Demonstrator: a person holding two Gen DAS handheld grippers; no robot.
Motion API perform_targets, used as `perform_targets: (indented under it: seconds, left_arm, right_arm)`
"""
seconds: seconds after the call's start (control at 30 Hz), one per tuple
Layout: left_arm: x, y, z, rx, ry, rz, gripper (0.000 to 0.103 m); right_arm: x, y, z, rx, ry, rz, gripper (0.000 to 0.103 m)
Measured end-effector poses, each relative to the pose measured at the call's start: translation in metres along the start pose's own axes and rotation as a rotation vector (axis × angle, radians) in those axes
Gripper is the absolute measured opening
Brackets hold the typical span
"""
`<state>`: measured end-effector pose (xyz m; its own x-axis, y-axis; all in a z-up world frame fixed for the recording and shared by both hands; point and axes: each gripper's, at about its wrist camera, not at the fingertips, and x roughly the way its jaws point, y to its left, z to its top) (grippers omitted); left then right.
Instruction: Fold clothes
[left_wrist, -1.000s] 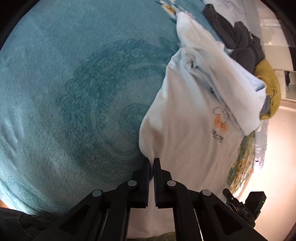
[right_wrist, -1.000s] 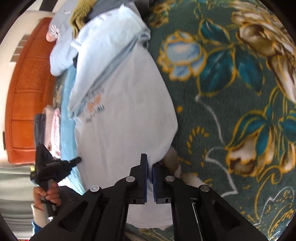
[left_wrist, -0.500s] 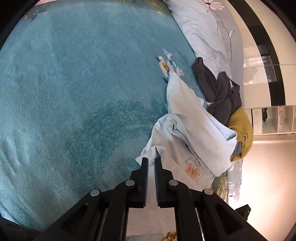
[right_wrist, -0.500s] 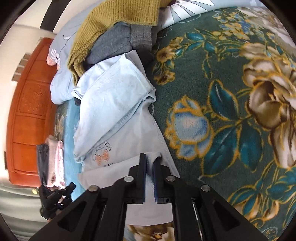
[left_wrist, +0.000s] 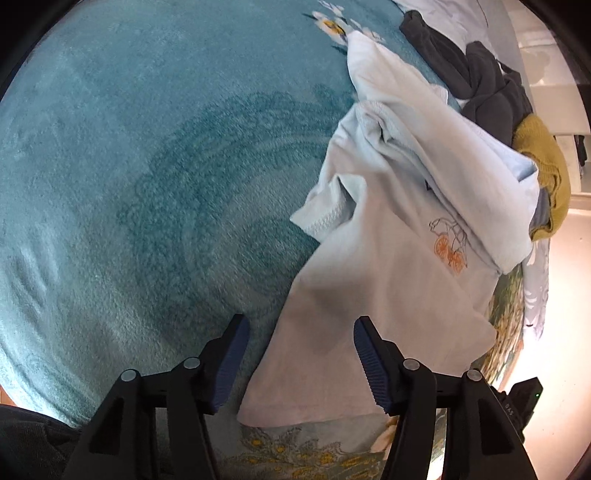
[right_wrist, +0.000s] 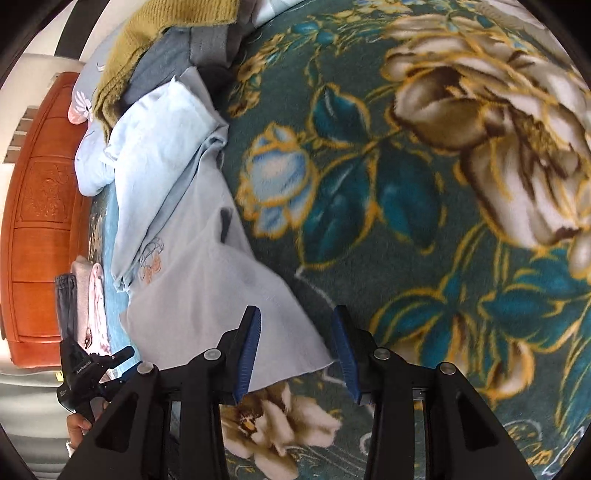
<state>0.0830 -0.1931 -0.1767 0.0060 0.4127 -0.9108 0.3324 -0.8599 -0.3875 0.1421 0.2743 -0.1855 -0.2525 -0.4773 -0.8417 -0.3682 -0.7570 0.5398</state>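
A pale blue T-shirt (left_wrist: 388, 266) with a small orange print lies spread on the bed, its upper part bunched and folded over. In the right wrist view the same shirt (right_wrist: 199, 266) lies across a floral blanket. My left gripper (left_wrist: 299, 354) is open and empty, jaws wide apart just above the shirt's lower left hem. My right gripper (right_wrist: 295, 347) is open and empty over the shirt's lower right corner.
A teal plush blanket (left_wrist: 129, 184) covers the left of the bed; a dark green floral blanket (right_wrist: 424, 221) covers the right. Dark grey (left_wrist: 480, 81) and mustard (left_wrist: 546, 177) clothes pile beyond the shirt. Folded clothes (right_wrist: 88, 295) lie by a wooden headboard (right_wrist: 40, 221).
Both grippers were shut on the shirt's hem corners and carried it. They have laid it down flat and opened, letting go of the hem.
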Motion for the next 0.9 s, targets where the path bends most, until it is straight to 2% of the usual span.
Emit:
perform_targets:
  seconds: [0.1, 0.13, 0.17, 0.2, 0.27, 0.3, 0.33, 0.37, 0.43, 0.53, 0.67, 0.8, 0.9]
  left_arm:
    - [0.006, -0.003, -0.005, 0.011, 0.049, 0.012, 0.060]
    - [0.007, -0.003, -0.007, 0.009, 0.060, 0.017, 0.054]
    - [0.010, -0.002, -0.008, 0.002, 0.082, 0.020, 0.043]
    - [0.014, 0.000, -0.010, -0.007, 0.107, 0.023, 0.037]
    - [0.017, 0.002, -0.011, -0.015, 0.123, 0.051, 0.023]
    - [0.018, 0.001, -0.011, -0.011, 0.123, 0.063, 0.022]
    - [0.017, 0.001, -0.012, -0.005, 0.121, 0.072, 0.019]
    - [0.015, 0.001, -0.012, -0.003, 0.114, 0.064, 0.012]
    - [0.011, 0.001, -0.013, -0.001, 0.095, 0.030, 0.008]
    - [-0.004, 0.007, -0.013, -0.027, 0.040, -0.085, 0.003]
    - [-0.038, 0.011, -0.024, -0.032, -0.082, -0.307, 0.002]
    - [-0.070, 0.009, -0.045, 0.042, -0.148, -0.321, 0.002]
    - [-0.089, 0.019, -0.061, 0.031, -0.164, -0.350, 0.002]
  right_arm:
    - [0.006, 0.008, -0.004, -0.015, 0.030, 0.030, 0.043]
    - [0.008, 0.009, -0.005, -0.016, 0.034, 0.035, 0.043]
    - [0.009, 0.011, -0.005, -0.019, 0.040, 0.041, 0.042]
    - [0.011, 0.012, -0.006, -0.024, 0.049, 0.043, 0.039]
    - [0.014, 0.014, -0.007, -0.041, 0.072, 0.032, 0.027]
    - [0.014, 0.014, -0.007, -0.048, 0.078, 0.030, 0.015]
    - [0.012, 0.014, -0.007, -0.045, 0.075, 0.049, 0.010]
    - [0.010, 0.013, -0.006, -0.042, 0.072, 0.068, 0.009]
    - [0.006, 0.013, -0.005, -0.037, 0.065, 0.107, 0.008]
    - [-0.005, 0.014, 0.003, -0.024, 0.046, 0.191, 0.007]
    - [-0.027, 0.029, 0.018, -0.059, 0.021, 0.309, 0.007]
    - [-0.053, 0.052, 0.028, -0.140, 0.011, 0.367, 0.007]
    - [-0.071, 0.062, 0.019, -0.191, 0.025, 0.375, 0.007]
